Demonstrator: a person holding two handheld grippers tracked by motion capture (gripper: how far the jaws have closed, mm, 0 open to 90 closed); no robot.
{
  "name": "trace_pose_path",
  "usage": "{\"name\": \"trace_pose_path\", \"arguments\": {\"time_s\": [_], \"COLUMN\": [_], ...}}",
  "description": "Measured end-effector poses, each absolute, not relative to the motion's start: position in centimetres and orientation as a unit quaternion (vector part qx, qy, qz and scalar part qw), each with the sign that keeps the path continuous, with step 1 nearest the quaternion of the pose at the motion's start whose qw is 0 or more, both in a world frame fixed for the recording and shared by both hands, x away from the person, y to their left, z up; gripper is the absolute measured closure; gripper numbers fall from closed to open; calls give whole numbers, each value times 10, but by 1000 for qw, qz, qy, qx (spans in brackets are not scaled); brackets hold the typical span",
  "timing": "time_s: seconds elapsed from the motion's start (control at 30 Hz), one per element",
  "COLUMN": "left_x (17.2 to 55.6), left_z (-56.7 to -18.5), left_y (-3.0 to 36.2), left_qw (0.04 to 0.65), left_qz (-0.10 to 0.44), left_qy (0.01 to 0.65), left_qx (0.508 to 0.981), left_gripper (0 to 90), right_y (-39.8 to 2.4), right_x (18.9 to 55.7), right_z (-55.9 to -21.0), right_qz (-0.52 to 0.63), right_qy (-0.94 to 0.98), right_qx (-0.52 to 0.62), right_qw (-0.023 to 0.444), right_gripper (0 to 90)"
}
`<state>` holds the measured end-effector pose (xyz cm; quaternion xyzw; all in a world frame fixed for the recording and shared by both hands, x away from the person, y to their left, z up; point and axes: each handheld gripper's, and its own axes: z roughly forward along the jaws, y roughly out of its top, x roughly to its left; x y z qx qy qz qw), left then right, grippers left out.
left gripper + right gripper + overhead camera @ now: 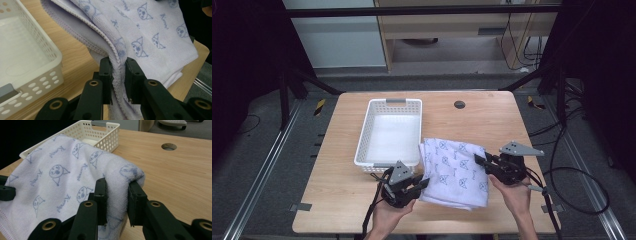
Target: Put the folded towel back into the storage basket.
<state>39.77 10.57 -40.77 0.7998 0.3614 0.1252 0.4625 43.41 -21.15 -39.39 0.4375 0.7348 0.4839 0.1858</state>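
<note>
Pale wood tabletop carries a white perforated basket, and just beside the basket's right wall, toward our side, lies the folded lavender towel printed with little cat faces. We have the left tool pinched on the towel's stitched hem at the corner nearest the basket's front, and the right tool clamped on a thick fold at the edge farthest from the basket. Held at both ends, the towel stretches between our hands, with the basket up and left of it, nearer the left hand, so we judge the carry goes that way.
</note>
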Motion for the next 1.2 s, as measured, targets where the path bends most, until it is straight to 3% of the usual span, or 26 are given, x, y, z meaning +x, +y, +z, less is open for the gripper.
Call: {"name": "trace_pose_path", "arguments": {"time_s": [1.2], "left_x": [401], "left_z": [-375], "left_y": [139], "left_qw": [495], "left_qz": [161], "left_qy": [383], "left_qx": [763], "left_gripper": [767], "right_y": [-167], "right_x": [438], "right_z": [-356], "right_qz": [507], "right_qy": [722], "right_qx": [403], "right_qw": [244], "right_gripper": [730]}}
